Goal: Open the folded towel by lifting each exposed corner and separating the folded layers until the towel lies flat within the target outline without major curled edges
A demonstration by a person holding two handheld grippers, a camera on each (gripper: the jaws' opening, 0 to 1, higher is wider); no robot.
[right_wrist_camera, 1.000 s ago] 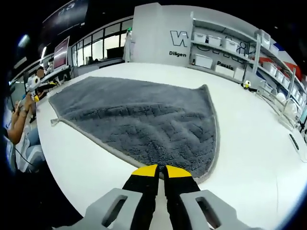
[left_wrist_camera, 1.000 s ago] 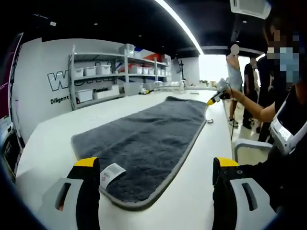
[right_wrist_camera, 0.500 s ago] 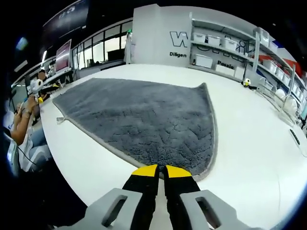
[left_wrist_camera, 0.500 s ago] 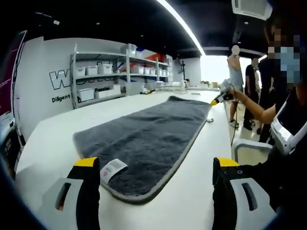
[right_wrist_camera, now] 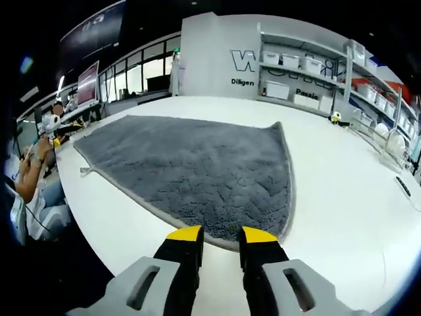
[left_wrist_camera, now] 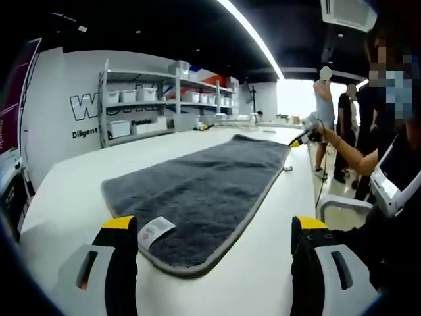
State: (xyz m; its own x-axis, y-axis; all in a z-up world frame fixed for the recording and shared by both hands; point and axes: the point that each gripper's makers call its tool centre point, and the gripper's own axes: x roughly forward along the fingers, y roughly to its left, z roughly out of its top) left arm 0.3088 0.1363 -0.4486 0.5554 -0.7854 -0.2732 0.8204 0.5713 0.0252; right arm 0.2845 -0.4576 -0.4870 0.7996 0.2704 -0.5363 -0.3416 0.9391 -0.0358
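Observation:
A grey towel point(left_wrist_camera: 204, 184) lies spread out along the white table point(left_wrist_camera: 66, 191), with a paler hem and a white label point(left_wrist_camera: 156, 230) at its near corner. My left gripper point(left_wrist_camera: 214, 225) is open wide just short of that near end, with nothing between its jaws. At the towel's far end a hand holds my right gripper point(left_wrist_camera: 297, 138). In the right gripper view the towel point(right_wrist_camera: 197, 164) stretches away flat. There my right gripper point(right_wrist_camera: 221, 235) is open, its tips just short of the hem. A small hanging loop point(right_wrist_camera: 83, 172) sticks out at the far left corner.
Metal shelves point(left_wrist_camera: 151, 108) with white bins stand against the wall behind the table. The same shelves point(right_wrist_camera: 309, 72) fill the upper right of the right gripper view. People point(left_wrist_camera: 325, 112) stand beyond the table's far end. A white chair point(left_wrist_camera: 342, 204) is beside the table edge. A small yellow object point(right_wrist_camera: 337, 117) sits on the table point(right_wrist_camera: 342, 191).
My right gripper's jaws, shut at the towel's hem before, have opened. The towel lies as it did, and the left gripper stays open.

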